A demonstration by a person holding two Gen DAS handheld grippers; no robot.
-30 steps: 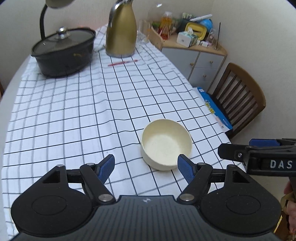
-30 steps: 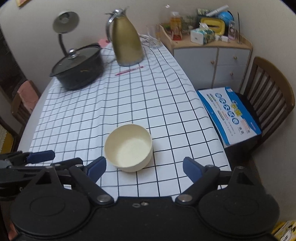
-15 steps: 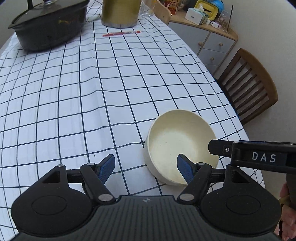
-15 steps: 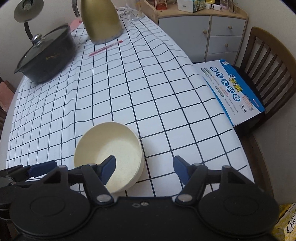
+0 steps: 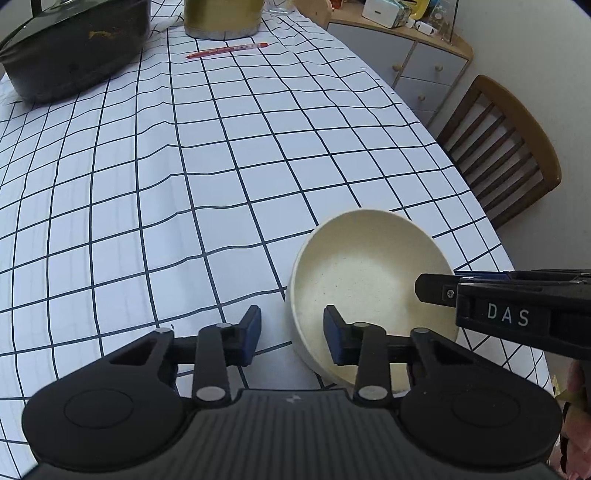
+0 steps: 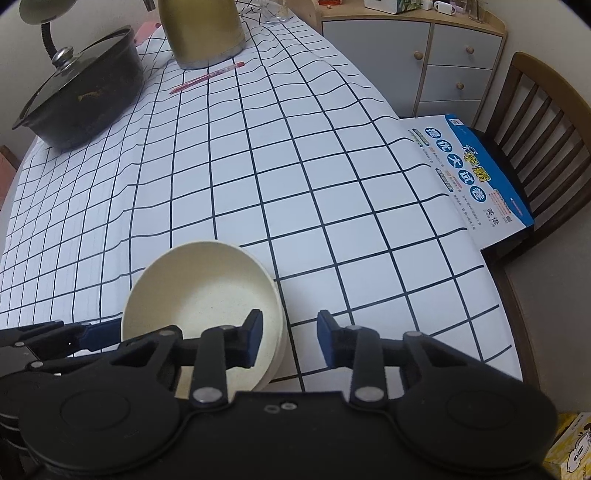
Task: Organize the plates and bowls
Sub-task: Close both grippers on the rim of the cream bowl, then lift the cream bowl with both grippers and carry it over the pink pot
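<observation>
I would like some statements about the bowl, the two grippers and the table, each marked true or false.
1. The cream bowl is empty. True.
2. The left gripper straddles the bowl's left wall, one finger inside and one outside. True.
3. The right gripper is shut on a plate. False: it is open, straddling the bowl's right wall, and no plate is in view.
4. The red pen lies inside the bowl. False: it lies on the checked tablecloth near the gold jug.
5. The black pot has its lid on. True.
</observation>
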